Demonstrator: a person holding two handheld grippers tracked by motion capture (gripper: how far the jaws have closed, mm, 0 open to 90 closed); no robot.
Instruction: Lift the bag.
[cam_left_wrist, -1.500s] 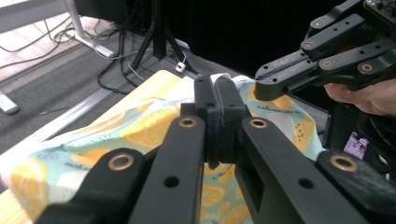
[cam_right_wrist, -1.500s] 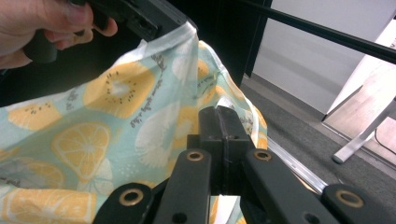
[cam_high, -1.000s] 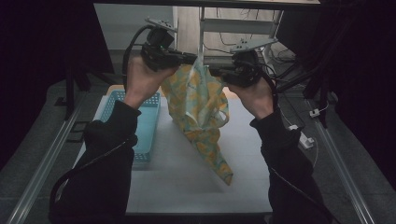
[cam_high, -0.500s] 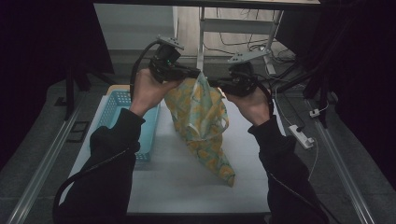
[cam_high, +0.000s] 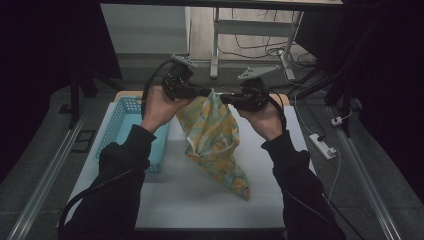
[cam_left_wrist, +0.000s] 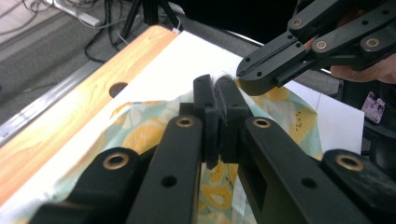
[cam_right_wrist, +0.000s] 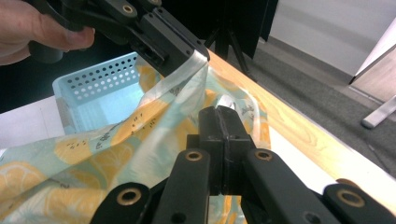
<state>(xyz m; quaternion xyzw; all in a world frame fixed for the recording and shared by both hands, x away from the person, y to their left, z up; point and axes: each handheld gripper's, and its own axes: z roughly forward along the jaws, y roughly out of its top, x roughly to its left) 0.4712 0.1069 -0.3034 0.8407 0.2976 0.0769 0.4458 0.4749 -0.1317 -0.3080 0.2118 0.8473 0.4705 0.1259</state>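
My left tongs (cam_high: 207, 92) and right tongs (cam_high: 226, 97) are both clamped on the top edge of the lemon-print cloth bag (cam_high: 214, 137), which hangs from them over the white table (cam_high: 190, 195), its long axis running from 12 o'clock down toward 5 o'clock, tail end resting on the table.

We're in a lab or test room here, not a home. A white-topped table (cam_high: 200, 200) with a wood edge stands on grey floor, metal rails (cam_high: 40, 175) running down both sides. Behind it, a bare metal stand (cam_high: 216, 45), loose cables (cam_high: 255, 47), a power strip (cam_high: 325, 146) on the floor. Black curtains (cam_high: 45, 45) close in on both sides.
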